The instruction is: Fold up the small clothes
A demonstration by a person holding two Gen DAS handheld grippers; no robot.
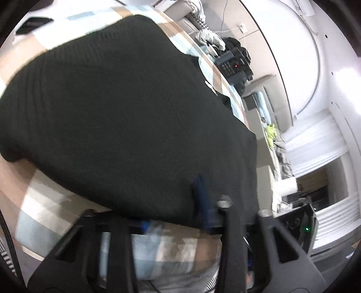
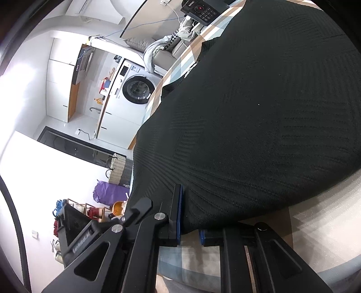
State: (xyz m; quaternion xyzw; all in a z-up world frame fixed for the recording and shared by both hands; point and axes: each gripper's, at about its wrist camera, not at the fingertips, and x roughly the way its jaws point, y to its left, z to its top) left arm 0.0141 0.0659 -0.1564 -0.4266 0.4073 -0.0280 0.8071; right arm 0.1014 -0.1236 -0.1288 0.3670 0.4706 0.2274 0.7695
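The right gripper (image 2: 189, 216) is clamped on the near edge of a black ribbed knit garment (image 2: 259, 117): one blue-padded finger (image 2: 179, 209) lies on top of the cloth, the other sits under the hem, and the fabric puckers between them. The garment is spread over a checked tablecloth (image 2: 194, 268) in tan, pale blue and white, and fills most of both views. In the left wrist view the picture is blurred; the left gripper (image 1: 171, 216) is at the garment's (image 1: 117, 108) near hem, with one blue finger (image 1: 203, 198) over the dark cloth and the other low beside the tablecloth (image 1: 45, 202). The jaws stand fairly close together with the hem between them, but the blur hides whether the pads press on it. The far end of the garment is cut off by the lens edge in the right view. Past the table lie a dark keypad device (image 2: 203, 10) and a washing machine (image 2: 137, 90).
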